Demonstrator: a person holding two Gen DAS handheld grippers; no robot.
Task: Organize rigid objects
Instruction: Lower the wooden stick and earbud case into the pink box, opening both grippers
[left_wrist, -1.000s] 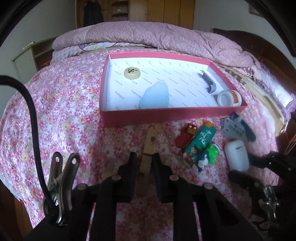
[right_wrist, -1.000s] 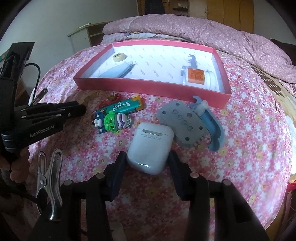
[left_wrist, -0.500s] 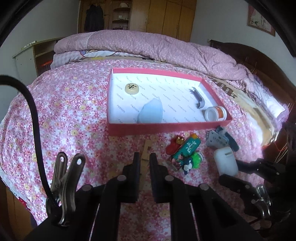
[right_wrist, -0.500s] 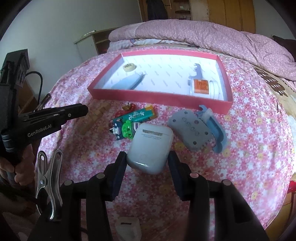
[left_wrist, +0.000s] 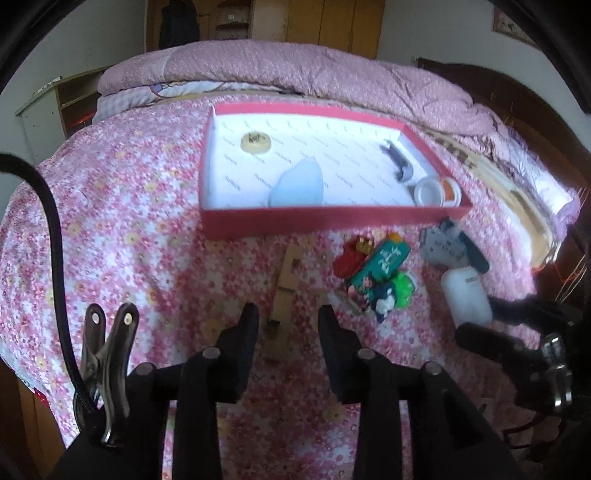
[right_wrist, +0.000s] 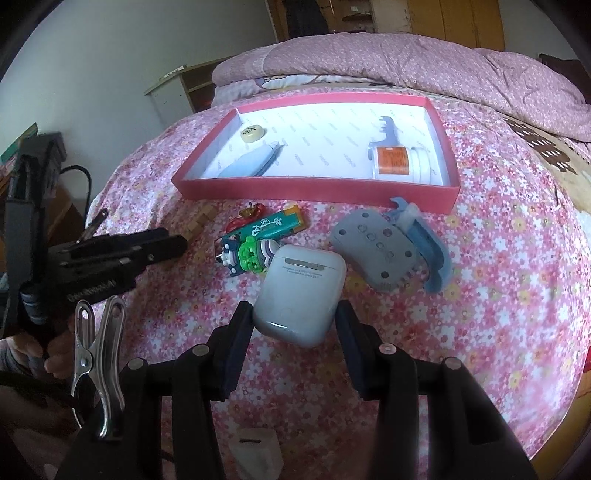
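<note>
- My right hand-held gripper (right_wrist: 293, 325) clamps the white plastic earbud case (right_wrist: 301, 293), short of the red cardboard tray (right_wrist: 314, 190).
- My left hand-held gripper (left_wrist: 286, 325) is opening around the loose tan wooden block (left_wrist: 286, 275).
- Four things lie in that tray; toys wait before it.

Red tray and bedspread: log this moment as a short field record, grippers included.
surface: floral bedspread
tray: red tray
inside tray: round token, blue tube, orange-label jar, grey opener
left gripper: jaws opening around wooden piece, pads clear of it
right gripper: shut on white earbud case
</note>
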